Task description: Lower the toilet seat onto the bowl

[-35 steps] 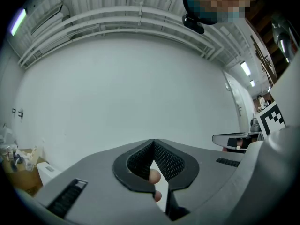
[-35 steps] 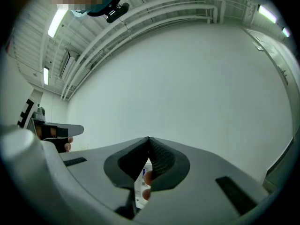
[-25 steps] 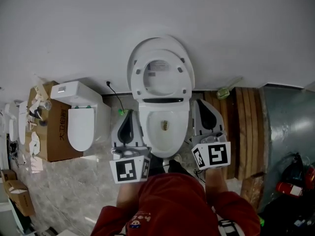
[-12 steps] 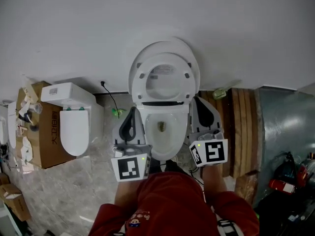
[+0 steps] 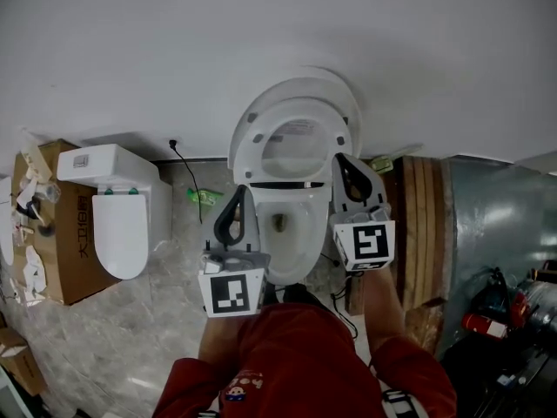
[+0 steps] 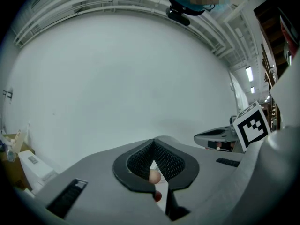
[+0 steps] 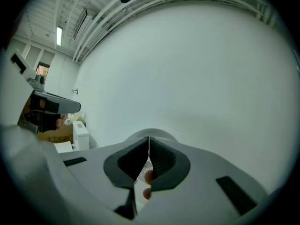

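Toilet seat (image 5: 246,146) stands upright against the lid (image 5: 335,84), above the open bowl (image 5: 291,273). In the last second the right tool (image 5: 345,158), jaws pressed together on nothing, has advanced to the seat's right edge; contact unclear. Left tool (image 5: 240,192), likewise closed and empty, sits beside the bowl's left rim. Lowering apparently not begun.

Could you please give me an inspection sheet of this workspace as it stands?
Surface: grey tiled floor, toilet against white wall.
Job's things: toilet seat raised, upright against lid; bowl open.
Clutter: second toilet, cardboard box, green item on the floor.
Grippers: left claw shut, empty, beside bowl; right claw shut, empty, near seat's edge, contact unclear.
Cables: black cable from wall to floor.
Surroundings: wooden planks at right.
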The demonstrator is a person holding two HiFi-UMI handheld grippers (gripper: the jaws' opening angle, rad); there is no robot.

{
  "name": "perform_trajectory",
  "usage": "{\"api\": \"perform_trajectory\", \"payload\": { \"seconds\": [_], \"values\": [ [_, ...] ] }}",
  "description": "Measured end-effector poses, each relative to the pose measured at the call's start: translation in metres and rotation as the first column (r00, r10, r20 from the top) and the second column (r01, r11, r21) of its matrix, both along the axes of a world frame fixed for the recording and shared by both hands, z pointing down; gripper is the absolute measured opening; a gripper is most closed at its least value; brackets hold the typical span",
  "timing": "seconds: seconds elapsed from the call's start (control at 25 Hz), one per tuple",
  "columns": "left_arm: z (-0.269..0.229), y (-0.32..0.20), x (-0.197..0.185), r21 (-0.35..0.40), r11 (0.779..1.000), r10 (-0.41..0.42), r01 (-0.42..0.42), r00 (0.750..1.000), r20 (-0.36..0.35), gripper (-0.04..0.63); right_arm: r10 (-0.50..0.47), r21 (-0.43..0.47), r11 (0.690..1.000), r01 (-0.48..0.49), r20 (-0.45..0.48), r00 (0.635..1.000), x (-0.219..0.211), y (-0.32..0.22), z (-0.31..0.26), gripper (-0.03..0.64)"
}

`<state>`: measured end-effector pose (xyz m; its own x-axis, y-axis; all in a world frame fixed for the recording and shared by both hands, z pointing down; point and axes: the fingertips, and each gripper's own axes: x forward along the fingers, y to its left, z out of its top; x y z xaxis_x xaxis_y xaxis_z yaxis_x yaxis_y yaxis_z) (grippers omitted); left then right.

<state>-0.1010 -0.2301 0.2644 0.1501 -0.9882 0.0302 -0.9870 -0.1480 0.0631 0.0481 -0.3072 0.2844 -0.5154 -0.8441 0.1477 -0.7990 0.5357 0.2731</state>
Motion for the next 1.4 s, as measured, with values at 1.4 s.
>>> {"api": "perform_trajectory", "payload": {
  "seconds": [1.4],
  "values": [
    [0.048,-0.042,-0.06,-0.072,0.994,0.069,-0.079,0.989,-0.13,0.011,-0.385,-0.36,0.921,0.151,-0.774,0.502,-0.057,-0.146,0.135,0.259]
  ]
}}
